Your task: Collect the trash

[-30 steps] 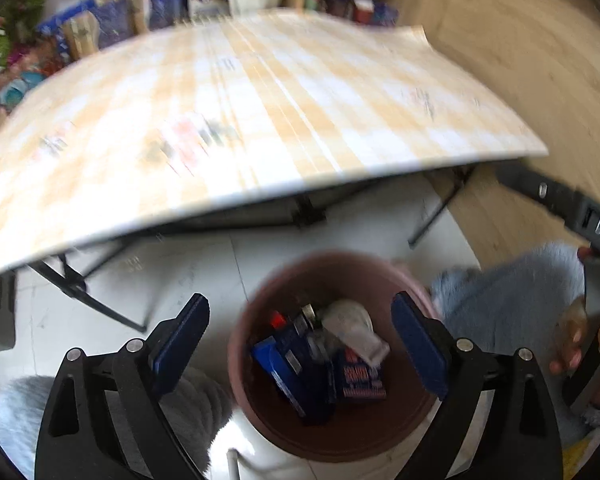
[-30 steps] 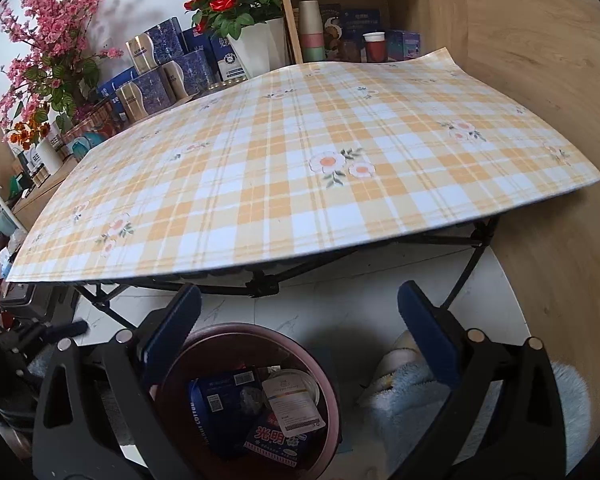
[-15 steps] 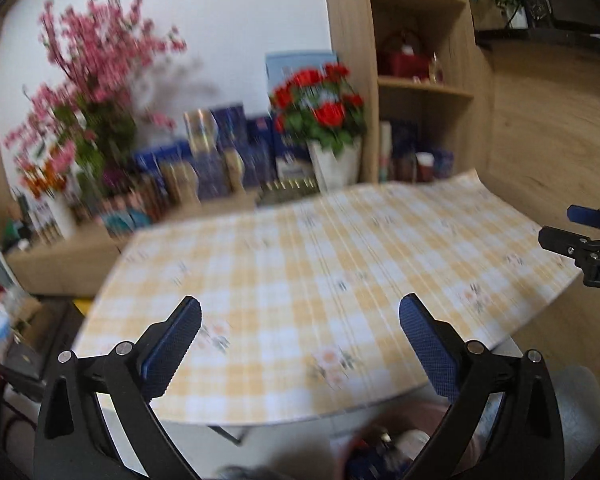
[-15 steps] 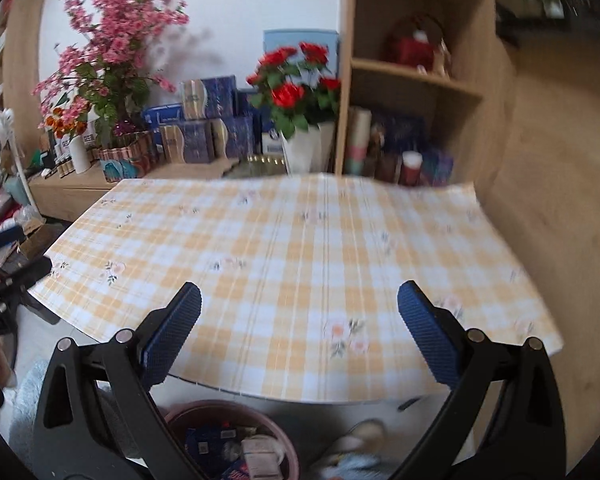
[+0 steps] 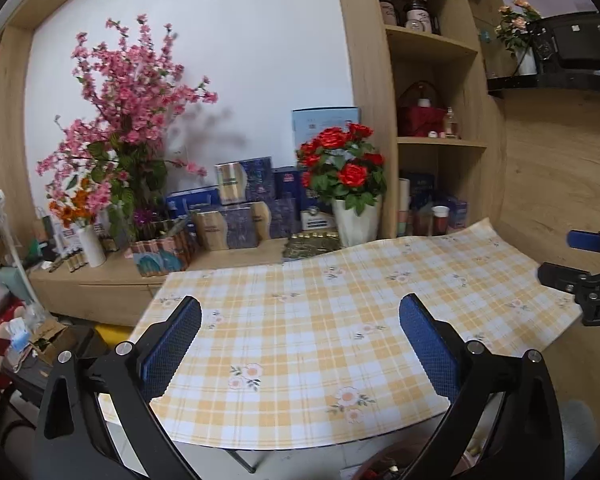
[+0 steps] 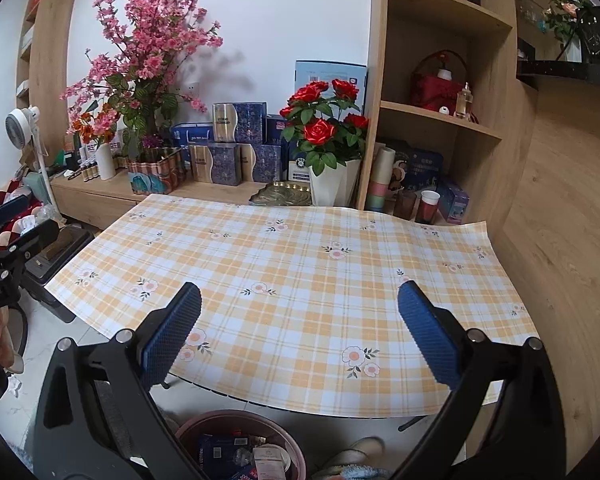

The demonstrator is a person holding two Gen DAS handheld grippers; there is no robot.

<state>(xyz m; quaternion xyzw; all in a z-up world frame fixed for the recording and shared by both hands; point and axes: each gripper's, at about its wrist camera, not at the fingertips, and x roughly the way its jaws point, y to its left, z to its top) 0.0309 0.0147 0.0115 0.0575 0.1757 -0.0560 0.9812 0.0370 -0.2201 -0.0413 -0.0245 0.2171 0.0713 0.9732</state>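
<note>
The brown trash bin (image 6: 236,420) stands on the floor under the near table edge and holds blue packets and a white lid. Only its rim (image 5: 374,465) shows in the left wrist view. My left gripper (image 5: 300,312) hangs open above the yellow checked tablecloth (image 5: 320,332) with nothing between its blue pads. My right gripper (image 6: 300,296) is open too, empty, over the same cloth (image 6: 300,248). Each tool shows at the edge of the other's view: the right one's fingers (image 5: 580,239) and the left one's fingers (image 6: 40,232). No loose trash shows on the table.
Behind the table a low shelf (image 6: 100,192) carries pink blossoms (image 6: 140,60), red roses in a white pot (image 6: 332,184), blue boxes and paper cups (image 6: 428,204). A wooden wall (image 6: 560,240) closes the right. Fluffy slippers (image 6: 356,460) lie beside the bin; a black case (image 6: 60,248) sits left.
Both grippers rose and tipped upward. The views swung from the bin under the table to the tabletop and the shelf behind. The bin slid to the bottom edge.
</note>
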